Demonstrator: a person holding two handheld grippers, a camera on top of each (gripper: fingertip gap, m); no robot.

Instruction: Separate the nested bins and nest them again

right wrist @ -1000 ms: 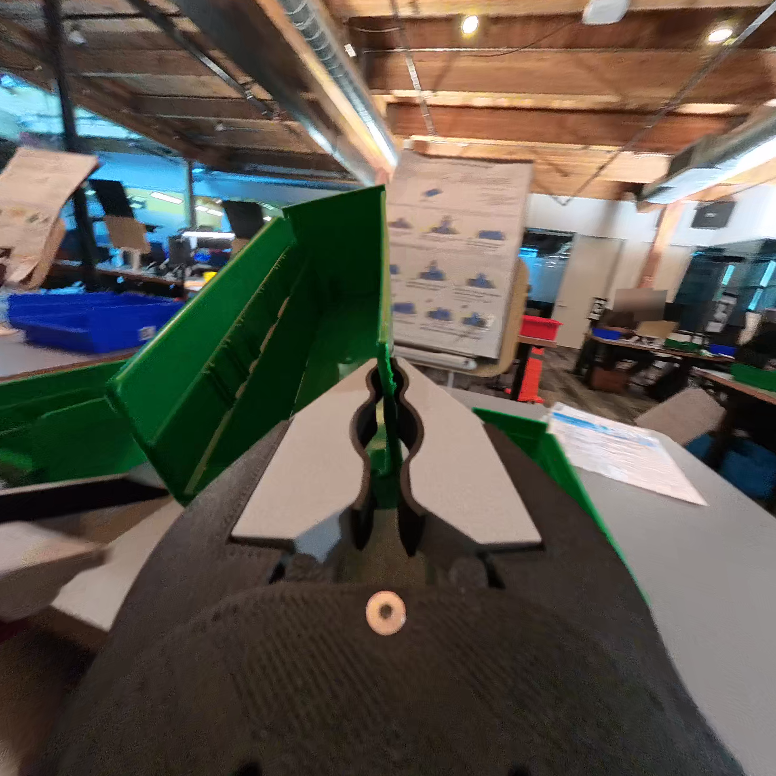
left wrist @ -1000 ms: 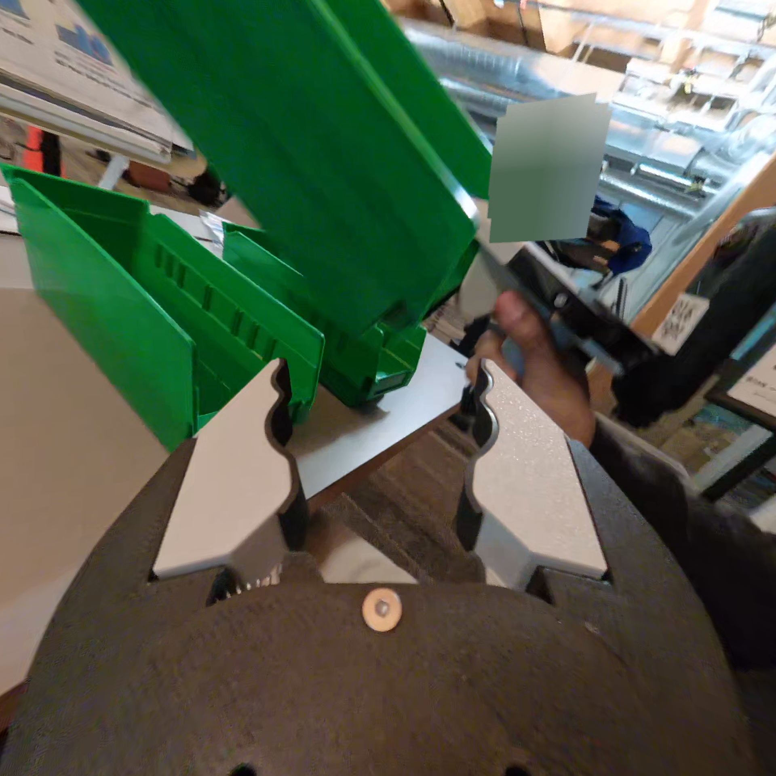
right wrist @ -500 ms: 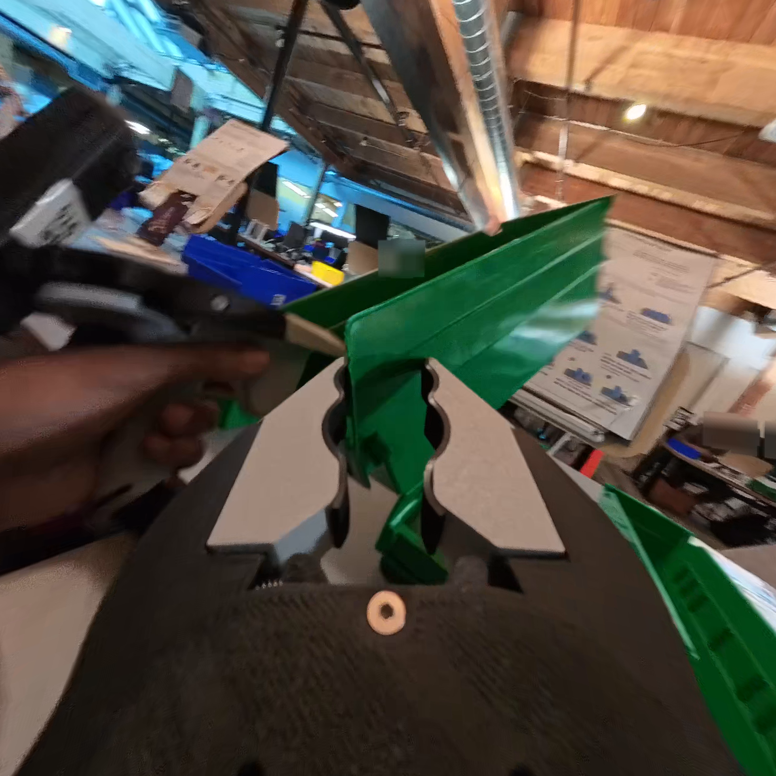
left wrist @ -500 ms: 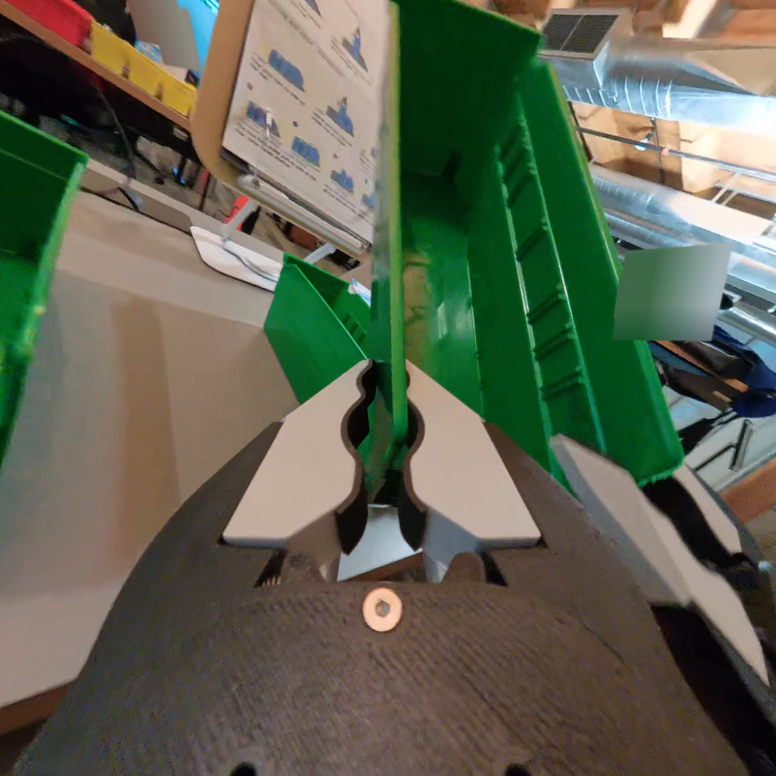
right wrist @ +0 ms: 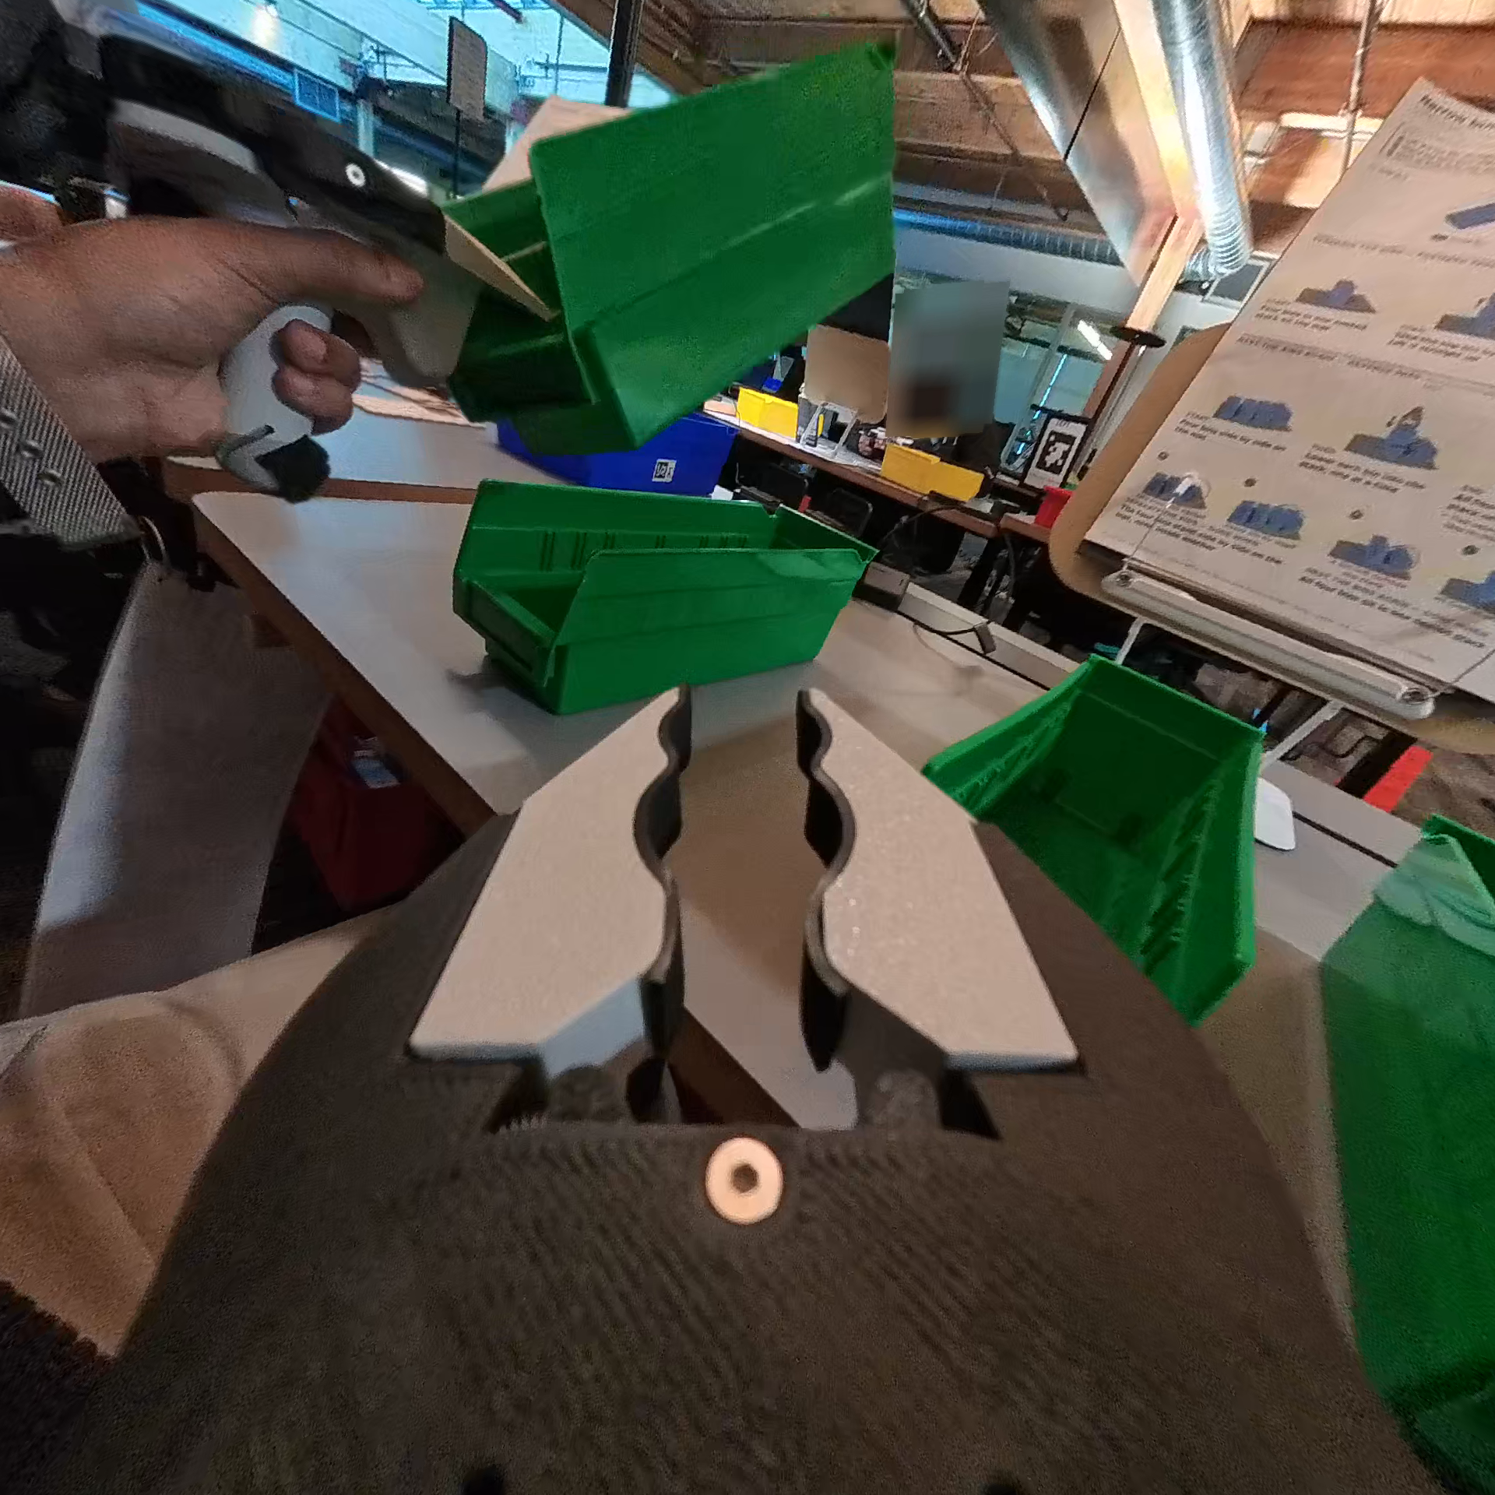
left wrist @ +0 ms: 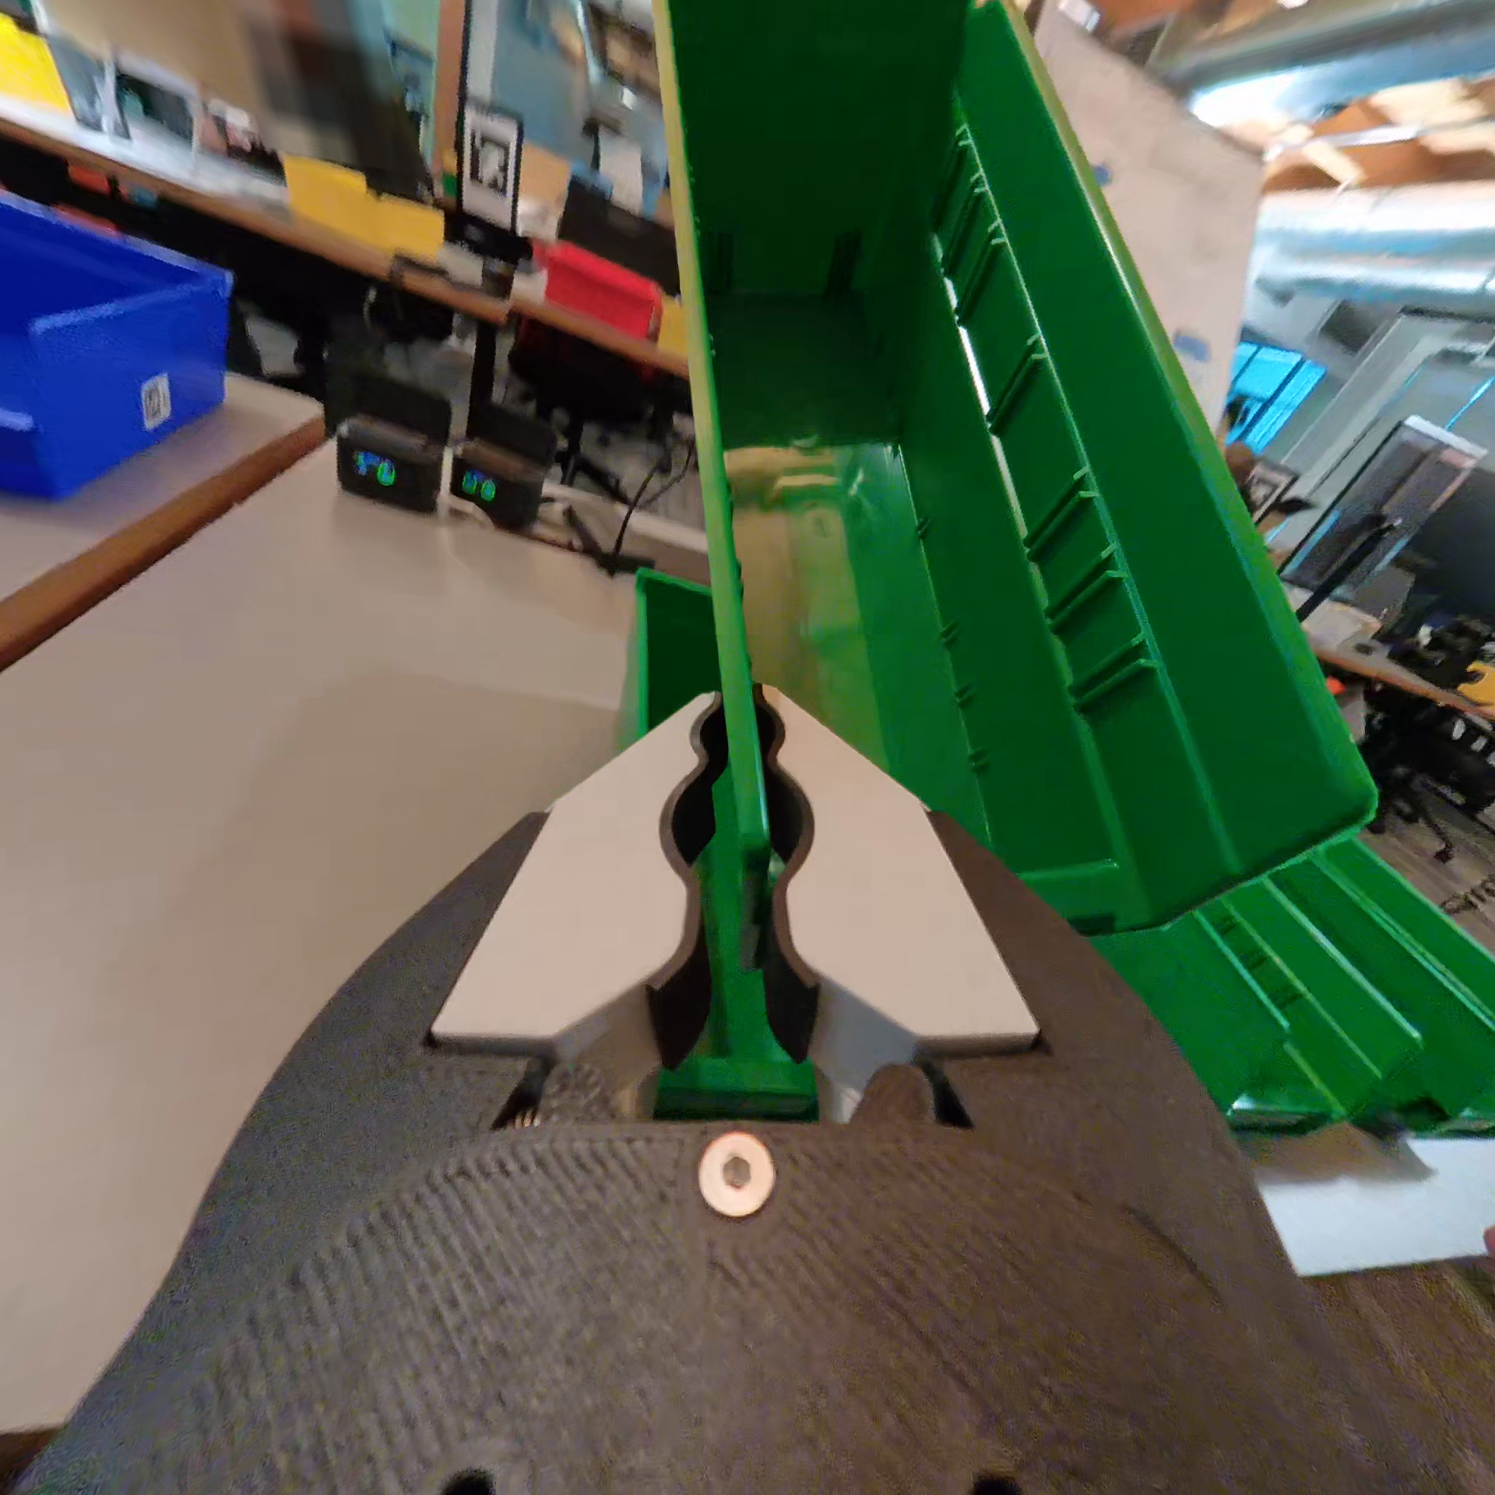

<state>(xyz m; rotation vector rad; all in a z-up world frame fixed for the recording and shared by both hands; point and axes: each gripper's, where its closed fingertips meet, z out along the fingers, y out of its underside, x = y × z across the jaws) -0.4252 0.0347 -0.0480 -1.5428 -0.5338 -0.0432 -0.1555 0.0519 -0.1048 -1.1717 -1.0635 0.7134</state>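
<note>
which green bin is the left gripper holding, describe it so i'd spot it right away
Start at the grey table, where green bins sit nested near the edge. Above them, the left gripper is shut on one wall of the lifted bin. It alone hangs tilted in the air; every other bin rests on the table.

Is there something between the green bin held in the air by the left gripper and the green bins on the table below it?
Nothing visible. The lifted bin, clamped by the left gripper, hangs above the nested bins on the table, with open air between them.
</note>
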